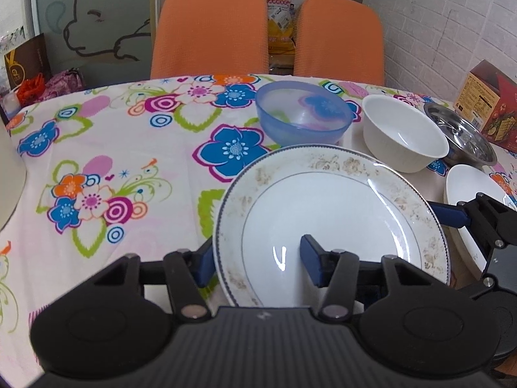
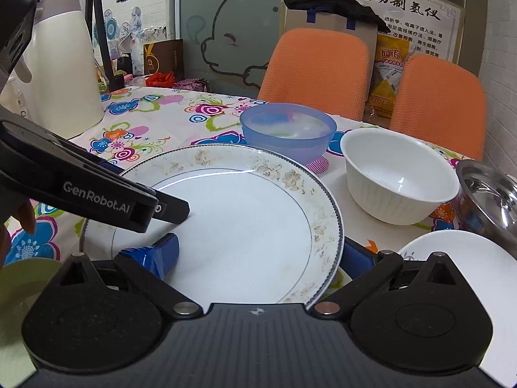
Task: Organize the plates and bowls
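Note:
A white plate with a faded floral rim (image 1: pixel 323 200) (image 2: pixel 245 213) hangs tilted just above the flowered tablecloth (image 1: pixel 97 148). My left gripper (image 1: pixel 257 249) is shut on its left rim, one pad on top and one underneath; its upper finger (image 2: pixel 97 190) shows in the right wrist view. My right gripper (image 2: pixel 258 249) stands wide open astride the plate's right rim, one pad over the plate and one outside it. Behind the plate stand a translucent blue bowl (image 1: pixel 303 116) (image 2: pixel 287 129), a white bowl (image 1: pixel 404 132) (image 2: pixel 397 177) and a steel bowl (image 1: pixel 465 139) (image 2: pixel 491 194).
A smaller white plate (image 1: pixel 468 184) (image 2: pixel 452 258) lies at the right under the right gripper. A cream kettle (image 2: pixel 58 64) stands at the table's left. A red box (image 1: pixel 488 97) sits at the far right. Two orange chairs (image 1: pixel 210 32) back the table. Something pale green (image 2: pixel 19 284) lies at lower left.

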### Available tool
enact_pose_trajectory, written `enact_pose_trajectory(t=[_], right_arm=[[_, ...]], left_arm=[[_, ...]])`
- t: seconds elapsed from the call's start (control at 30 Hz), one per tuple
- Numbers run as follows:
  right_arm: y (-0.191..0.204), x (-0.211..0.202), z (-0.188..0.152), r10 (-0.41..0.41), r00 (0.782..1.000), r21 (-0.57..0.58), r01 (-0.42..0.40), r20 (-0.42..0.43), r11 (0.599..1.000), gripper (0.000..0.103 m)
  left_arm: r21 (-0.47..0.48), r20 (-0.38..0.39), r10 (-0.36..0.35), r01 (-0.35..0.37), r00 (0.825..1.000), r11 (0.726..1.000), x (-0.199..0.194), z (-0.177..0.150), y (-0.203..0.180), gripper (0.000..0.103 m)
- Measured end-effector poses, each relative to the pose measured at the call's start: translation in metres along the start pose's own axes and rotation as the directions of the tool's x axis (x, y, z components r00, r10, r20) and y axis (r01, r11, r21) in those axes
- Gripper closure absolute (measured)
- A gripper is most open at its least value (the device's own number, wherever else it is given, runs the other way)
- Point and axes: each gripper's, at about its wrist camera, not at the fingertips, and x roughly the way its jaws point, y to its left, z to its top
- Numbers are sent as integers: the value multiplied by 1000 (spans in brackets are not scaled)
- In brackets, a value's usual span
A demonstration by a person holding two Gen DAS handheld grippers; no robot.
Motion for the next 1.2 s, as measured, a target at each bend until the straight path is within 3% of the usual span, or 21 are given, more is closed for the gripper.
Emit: enact_pose_trajectory(t=[0.27,0.37,0.7,1.0,1.2], right_arm=[[8,5,5,-40,999,21,40,-5,999,12],[5,6,11,-45,999,84,47,-23,995,12],[6,-11,25,-40,999,134,35,34,990,12],[23,-48,30,-47,995,136,36,85,990,12],[47,-82,20,-42,995,122,31,94,992,12]], left_arm=[[-46,-13,21,-22,1000,999,1,4,-3,53],[-64,-18,31,-32,999,997,2,8,-3,52],[-93,15,17,-15,1000,996,-17,21,1,53],[-99,61,29,-23,998,995,-63,15,-4,53],[-107,72,34,-27,997,994,-103,-14,-6,53]])
